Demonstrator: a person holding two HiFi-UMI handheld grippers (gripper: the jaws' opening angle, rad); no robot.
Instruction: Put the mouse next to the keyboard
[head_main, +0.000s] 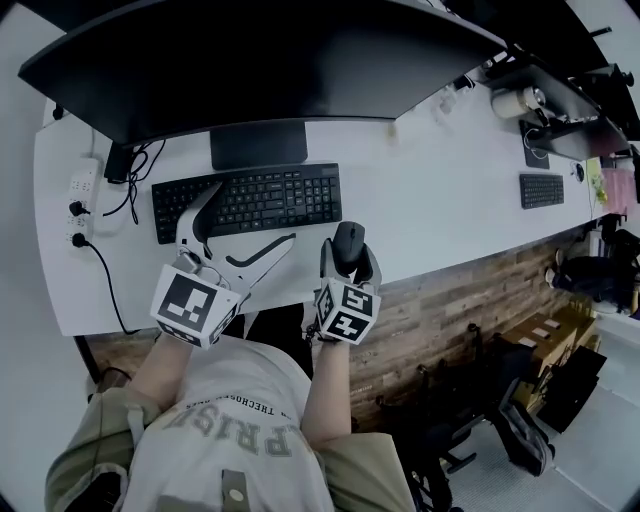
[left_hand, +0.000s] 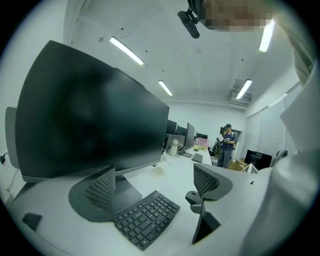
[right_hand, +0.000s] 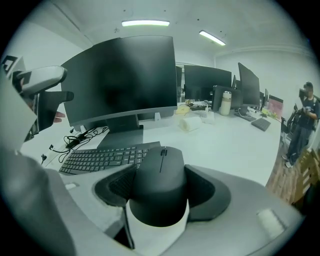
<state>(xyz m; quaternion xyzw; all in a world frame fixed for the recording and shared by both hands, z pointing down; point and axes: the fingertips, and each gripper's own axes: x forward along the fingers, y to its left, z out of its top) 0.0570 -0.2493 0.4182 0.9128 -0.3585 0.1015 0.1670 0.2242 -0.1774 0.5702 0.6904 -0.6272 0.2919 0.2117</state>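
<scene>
Mouse (head_main: 349, 243): black, pinched at its sides between the pads of the right tongs, over the front edge of the surface.
Right tongs (head_main: 348, 262): closed on the mouse.
Keyboard (head_main: 248, 202): black, at 10 o'clock of the mouse, apart from it.
Left tongs (head_main: 255, 211): spread, nothing between them, over the keyboard's near edge.
Surface (head_main: 440, 200): white.
Monitor (head_main: 260, 60): dark, at 12 o'clock of the keyboard.

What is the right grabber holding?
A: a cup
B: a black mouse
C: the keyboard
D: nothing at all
B: in the right gripper view, the black mouse sits clamped between the two jaws of the right gripper.
</scene>
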